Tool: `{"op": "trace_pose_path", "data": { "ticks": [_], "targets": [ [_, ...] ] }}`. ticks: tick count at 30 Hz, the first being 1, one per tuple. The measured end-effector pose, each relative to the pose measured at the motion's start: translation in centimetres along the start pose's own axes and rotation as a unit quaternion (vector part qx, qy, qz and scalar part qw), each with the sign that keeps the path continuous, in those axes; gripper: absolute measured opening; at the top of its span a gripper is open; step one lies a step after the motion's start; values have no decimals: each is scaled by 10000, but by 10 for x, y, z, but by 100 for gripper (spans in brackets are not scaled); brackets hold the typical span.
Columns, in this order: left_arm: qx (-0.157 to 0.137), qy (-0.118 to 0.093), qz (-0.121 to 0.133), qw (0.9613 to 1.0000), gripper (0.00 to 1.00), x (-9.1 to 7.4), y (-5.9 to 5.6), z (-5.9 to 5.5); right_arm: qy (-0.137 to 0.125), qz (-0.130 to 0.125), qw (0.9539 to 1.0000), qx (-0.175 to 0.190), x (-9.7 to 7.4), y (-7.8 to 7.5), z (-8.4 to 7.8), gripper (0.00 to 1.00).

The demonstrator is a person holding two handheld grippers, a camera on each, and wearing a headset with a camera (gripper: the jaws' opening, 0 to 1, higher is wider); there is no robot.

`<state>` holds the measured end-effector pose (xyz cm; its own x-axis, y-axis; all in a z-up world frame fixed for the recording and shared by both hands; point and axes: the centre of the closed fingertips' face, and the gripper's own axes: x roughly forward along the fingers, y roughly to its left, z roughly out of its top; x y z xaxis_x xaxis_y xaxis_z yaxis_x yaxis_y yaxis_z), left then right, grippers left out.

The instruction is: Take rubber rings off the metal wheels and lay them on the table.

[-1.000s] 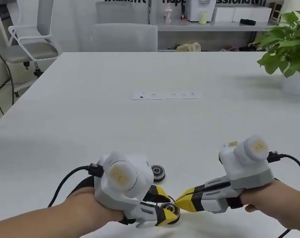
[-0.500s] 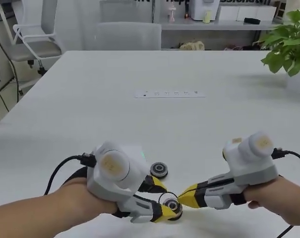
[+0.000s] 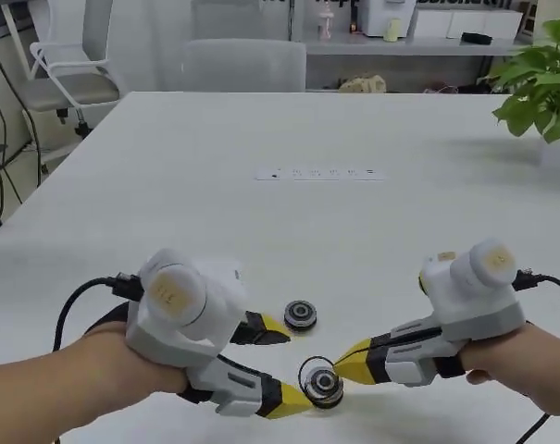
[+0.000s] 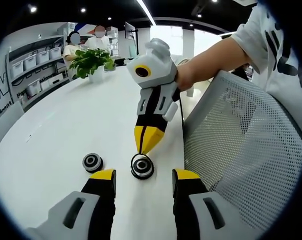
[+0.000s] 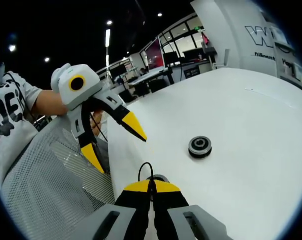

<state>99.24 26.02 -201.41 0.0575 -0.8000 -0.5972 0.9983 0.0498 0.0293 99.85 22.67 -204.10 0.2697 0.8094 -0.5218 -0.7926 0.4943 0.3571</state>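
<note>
Right tongs (image 5: 151, 183) tight on rubber ring (image 5: 140, 170)

A big "W" opens the lettering on the wall (image 5: 257, 35); the smaller line beneath it is too blurred to read. The person's white shirt (image 5: 11, 117) bears dark print resembling "4E", cut off.

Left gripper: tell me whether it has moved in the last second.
Yes. The left gripper has drawn back to the left, away from the loose wheel that its body was right up against before.
</note>
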Motion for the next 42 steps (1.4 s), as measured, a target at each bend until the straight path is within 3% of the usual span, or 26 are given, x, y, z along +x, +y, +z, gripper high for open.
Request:
{"op": "trace_pose_path", "data": {
  "ticks": [8,23,33,42],
  "targets": [
    [-66,-127,84,9999,50,-17,1,4,-58,7,10000,-19,-1,1,9,0],
    [-338,-286,403,9982,58,-48,13,-4,-124,35,9998,-152,5,-1,36,0],
    [-445,-357,543,9969,62,-60,17,-8,-136,91,9996,-244,14,-2,49,0],
    [-519,-352,642,9960,66,-67,18,-14,-92,135,9995,-272,26,-1,51,0]
  ]
}}
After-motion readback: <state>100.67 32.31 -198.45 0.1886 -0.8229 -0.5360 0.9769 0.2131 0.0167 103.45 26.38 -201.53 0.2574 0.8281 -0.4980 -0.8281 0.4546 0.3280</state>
